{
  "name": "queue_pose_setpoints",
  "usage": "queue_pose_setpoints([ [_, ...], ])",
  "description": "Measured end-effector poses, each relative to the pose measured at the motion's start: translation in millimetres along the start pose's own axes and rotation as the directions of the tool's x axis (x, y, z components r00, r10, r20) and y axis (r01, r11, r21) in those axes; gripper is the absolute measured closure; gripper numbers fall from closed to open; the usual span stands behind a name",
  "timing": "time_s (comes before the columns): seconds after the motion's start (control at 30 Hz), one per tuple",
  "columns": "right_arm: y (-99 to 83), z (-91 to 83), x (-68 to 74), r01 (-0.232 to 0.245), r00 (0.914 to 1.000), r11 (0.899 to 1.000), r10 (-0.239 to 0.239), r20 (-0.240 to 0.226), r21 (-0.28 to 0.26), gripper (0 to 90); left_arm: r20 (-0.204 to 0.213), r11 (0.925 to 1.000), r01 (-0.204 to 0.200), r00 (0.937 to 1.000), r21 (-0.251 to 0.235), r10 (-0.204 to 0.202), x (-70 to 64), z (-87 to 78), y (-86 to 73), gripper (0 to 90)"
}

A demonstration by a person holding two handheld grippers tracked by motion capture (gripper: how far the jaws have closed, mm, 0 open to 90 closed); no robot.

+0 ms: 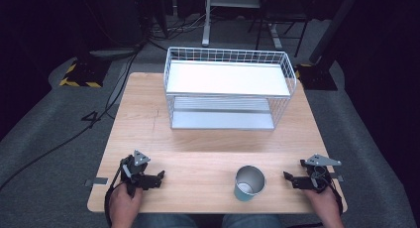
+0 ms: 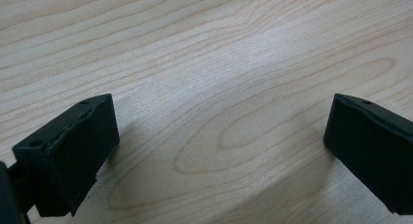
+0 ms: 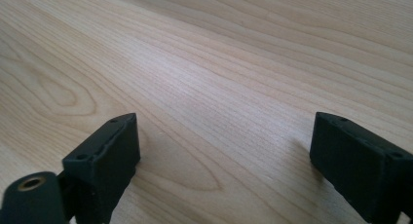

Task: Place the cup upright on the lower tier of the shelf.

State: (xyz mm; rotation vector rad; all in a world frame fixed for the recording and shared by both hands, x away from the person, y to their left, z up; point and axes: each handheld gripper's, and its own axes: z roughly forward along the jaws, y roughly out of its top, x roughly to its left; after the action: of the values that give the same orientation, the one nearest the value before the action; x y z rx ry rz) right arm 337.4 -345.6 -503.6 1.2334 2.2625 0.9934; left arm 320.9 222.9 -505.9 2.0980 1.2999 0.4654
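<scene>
Nearest to me, at the near edge of the tabletop [image 1: 148, 119], my two hands hold the tongs, one in each. With my left hand [image 1: 124, 204] I hold the left gripper [image 1: 157, 178] close to the near left corner, and its jaws point toward the middle of the near edge. In the left gripper view the left gripper [image 2: 221, 136] has its two black jaws wide apart, with nothing between them except bare light wood. With my right hand [image 1: 324, 202] I hold the right gripper [image 1: 288, 177] close to the near right corner, and it points inward, toward the other one. In the right gripper view the right gripper [image 3: 224, 146] is also spread wide, and between its jaws I see the same wood grain. A grey three-cornered plate sits on top of each gripper. Between the two grippers, nearer to the right one, a metal cup [image 1: 248, 183] stands upright near the near edge, with its open mouth up; neither gripper touches it. At the far edge, about in the middle, stands a white wire rack [image 1: 228, 86] with two shelves, well apart from the cup.
</scene>
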Motion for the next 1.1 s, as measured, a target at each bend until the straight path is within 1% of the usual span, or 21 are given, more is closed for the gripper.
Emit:
queue_pose_setpoints([
  [0.03, 0.6, -1.0, 0.3, -0.005, 1.0000, 1.000, 0.005, -0.004, -0.004, 12.5, 0.000, 1.0000, 0.000, 1.0000, 0.000, 0.000, 0.0, 0.0, 0.0, 0.0],
  [0.1, 2.8, -5.1, 1.7, 0.000, 1.0000, 1.000, 0.000, -0.006, -0.023, 12.5, 0.000, 1.0000, 0.000, 1.0000, 0.000, 0.000, 0.0, 0.0, 0.0, 0.0],
  [0.2, 6.7, -13.4, 6.5, 0.008, 0.9997, 0.999, -0.009, -0.022, -0.051, 12.5, 0.000, 1.0000, 0.000, 1.0000, 0.000, 0.000, 0.0, 0.0, 0.0, 0.0],
  [0.23, 7.8, -16.4, 8.6, 0.015, 0.9993, 0.998, -0.017, -0.034, -0.060, 12.5, 0.001, 1.0000, -0.001, 1.0000, 0.000, 0.001, 0.0, 0.0, 0.0, 0.0],
  [0.37, 8.8, -24.6, 16.9, 0.044, 0.9973, 0.995, -0.049, -0.055, -0.092, 12.5, 0.000, 1.0000, 0.000, 1.0000, 0.000, 0.000, 0.0, 0.0, 0.0, 0.0],
  [0.4, 9.2, -26.9, 20.1, 0.055, 0.9955, 0.994, -0.062, -0.071, -0.096, 12.5, 0.000, 1.0000, 0.002, 1.0000, -0.001, -0.002, -0.2, 0.2, 0.2, 0.0],
  [0.43, 9.6, -28.9, 23.1, 0.054, 0.9945, 0.994, -0.062, -0.084, -0.098, 12.5, 0.000, 1.0000, -0.004, 1.0000, 0.000, 0.004, 0.3, 0.4, 0.5, 0.0],
  [0.53, 10.1, -35.2, 33.3, 0.064, 0.9886, 0.994, -0.076, -0.130, -0.093, 12.4, 0.002, 1.0000, -0.004, 1.0000, 0.001, 0.004, 0.3, 0.8, 1.0, 0.0],
  [0.57, 10.2, -36.8, 36.2, 0.066, 0.9875, 0.993, -0.079, -0.137, -0.094, 11.9, 0.001, 1.0000, -0.004, 1.0000, 0.001, 0.004, 0.4, 1.0, 1.1, 0.0],
  [0.6, 10.8, -39.2, 40.9, 0.073, 0.9846, 0.993, -0.087, -0.151, -0.097, 9.7, 0.001, 1.0000, -0.005, 1.0000, 0.002, 0.005, 0.4, 1.0, 1.3, 0.0],
  [0.67, 11.9, -42.5, 49.5, 0.078, 0.9817, 0.991, -0.095, -0.165, -0.106, 5.1, 0.001, 1.0000, -0.002, 1.0000, 0.001, 0.002, 0.3, 1.2, 1.5, 0.0],
  [0.7, 12.4, -43.3, 52.8, 0.082, 0.9802, 0.991, -0.100, -0.171, -0.109, 4.4, 0.001, 1.0000, -0.002, 1.0000, 0.001, 0.002, 0.3, 1.3, 1.6, 0.0],
  [0.8, 12.2, -45.1, 67.5, 0.102, 0.9717, 0.987, -0.125, -0.200, -0.121, 0.1, 0.001, 1.0000, -0.002, 1.0000, 0.001, 0.002, 0.3, 1.4, 1.7, 0.0],
  [0.93, 10.6, -45.2, 83.1, 0.119, 0.9584, 0.983, -0.150, -0.242, -0.140, 0.0, 0.001, 1.0000, -0.002, 1.0000, 0.001, 0.002, 0.3, 1.4, 1.6, 0.0],
  [1.0, 10.6, -44.2, 90.1, 0.119, 0.9521, 0.981, -0.157, -0.262, -0.153, 0.0, 0.001, 1.0000, -0.002, 1.0000, 0.001, 0.002, 0.3, 1.4, 1.6, 0.0],
  [1.1, 11.8, -41.6, 96.3, 0.128, 0.9469, 0.978, -0.169, -0.273, -0.163, 0.0, 0.001, 1.0000, -0.001, 1.0000, 0.000, 0.001, 0.2, 1.4, 1.6, 0.0],
])
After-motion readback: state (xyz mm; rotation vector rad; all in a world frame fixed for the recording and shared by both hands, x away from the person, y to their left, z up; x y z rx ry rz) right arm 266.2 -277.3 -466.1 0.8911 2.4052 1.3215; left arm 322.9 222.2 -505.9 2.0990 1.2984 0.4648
